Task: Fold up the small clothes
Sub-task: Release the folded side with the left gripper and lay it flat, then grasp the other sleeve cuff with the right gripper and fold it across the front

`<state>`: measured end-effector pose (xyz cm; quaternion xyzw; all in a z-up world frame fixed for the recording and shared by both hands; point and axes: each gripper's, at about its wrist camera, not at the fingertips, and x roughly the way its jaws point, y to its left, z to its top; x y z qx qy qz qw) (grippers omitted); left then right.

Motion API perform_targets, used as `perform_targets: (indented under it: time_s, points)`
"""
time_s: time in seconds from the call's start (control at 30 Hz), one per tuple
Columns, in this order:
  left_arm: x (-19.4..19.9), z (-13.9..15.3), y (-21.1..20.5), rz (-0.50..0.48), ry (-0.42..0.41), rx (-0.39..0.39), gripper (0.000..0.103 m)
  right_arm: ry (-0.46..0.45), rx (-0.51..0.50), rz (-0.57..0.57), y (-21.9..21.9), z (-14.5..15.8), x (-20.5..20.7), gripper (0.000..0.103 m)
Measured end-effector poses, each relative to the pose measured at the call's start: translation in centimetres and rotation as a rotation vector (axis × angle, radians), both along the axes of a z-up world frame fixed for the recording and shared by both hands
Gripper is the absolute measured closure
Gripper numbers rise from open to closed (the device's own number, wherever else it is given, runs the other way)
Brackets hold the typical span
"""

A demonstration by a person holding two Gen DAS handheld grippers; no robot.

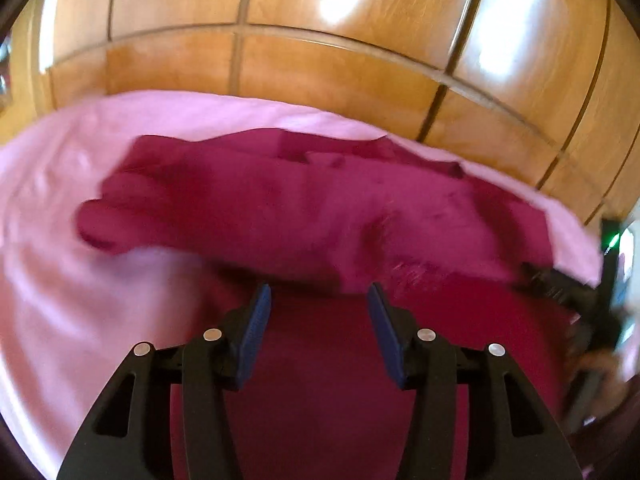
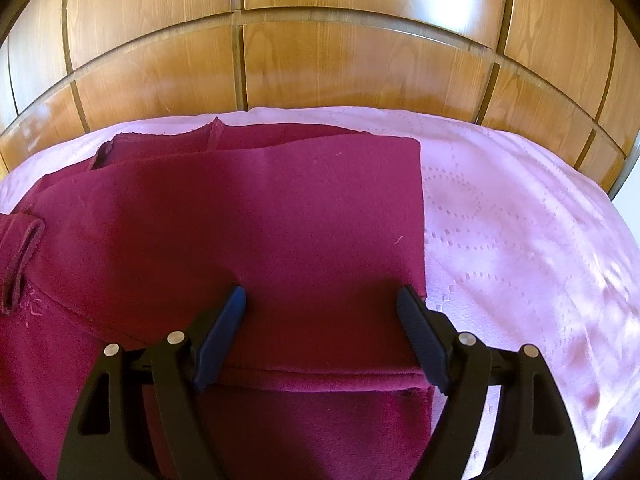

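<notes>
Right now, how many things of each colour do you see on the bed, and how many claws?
Dark red garment: 1
Pink bedspread: 1
Black claws, both open and empty: 2 (left claw, right claw)
Total: 4

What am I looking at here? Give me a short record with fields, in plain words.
setting: pink bedspread in front of wooden cabinet doors
clothing: dark red garment, partly folded, lying on the bedspread
left gripper: open, above the garment, holding nothing
right gripper: open, over the garment's folded right edge
picture quality: left view blurred, right view sharp
</notes>
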<state>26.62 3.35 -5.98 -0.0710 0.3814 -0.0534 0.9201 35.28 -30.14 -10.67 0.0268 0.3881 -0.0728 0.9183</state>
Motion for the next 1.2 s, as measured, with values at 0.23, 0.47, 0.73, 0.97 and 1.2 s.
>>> perform_targets:
  time_s: [0.23,0.47,0.73,0.97,1.2]
  points:
    - [-0.9,-2.4,0.7,0.011,0.015,0.043,0.049,0.022,-0.003,-0.003,0.2,0.3,0.2,0.025]
    - [-1.0,-2.7,0.9,-0.011,0.003,0.022,0.041,0.034,0.329,0.198,3.8,3.7,0.2,0.024]
    - [-0.9,-2.9,1.4,-0.023,-0.007,-0.016,0.038,0.123,0.514,0.447,12.5,3.7,1.9,0.043]
    - [-0.9,-3.2,1.7,-0.036,-0.013,-0.045,0.034,0.145,0.504,0.436,16.4,2.7,3.4,0.055]
    - [-0.9,-3.4,1.9,-0.044,-0.015,-0.060,0.033,0.138,0.419,0.481,18.4,3.6,3.6,0.097]
